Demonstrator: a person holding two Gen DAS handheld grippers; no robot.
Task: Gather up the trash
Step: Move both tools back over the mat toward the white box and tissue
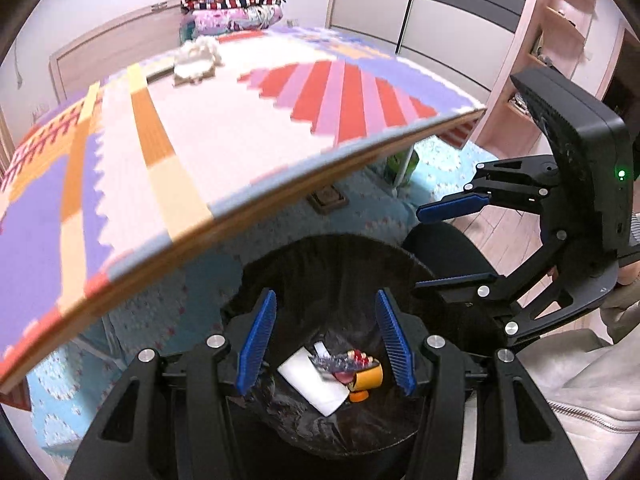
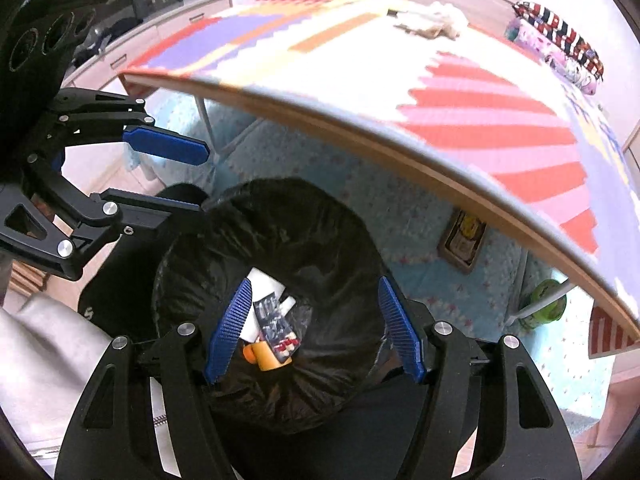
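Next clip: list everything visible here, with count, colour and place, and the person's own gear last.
bin: one, black liner, on the floor below both grippers
card: one, white, in the bin
wrapper: one, dark printed, in the bin
yellow piece: one, yellow-orange, in the bin
table: one, patterned top, beside the bin
tissue: one crumpled heap, white, far end of the table
bedding: one folded pile, striped and floral, beyond the table
rug: one, light blue, under the table
left gripper: blue pads, open, empty
right gripper: blue pads, open, empty
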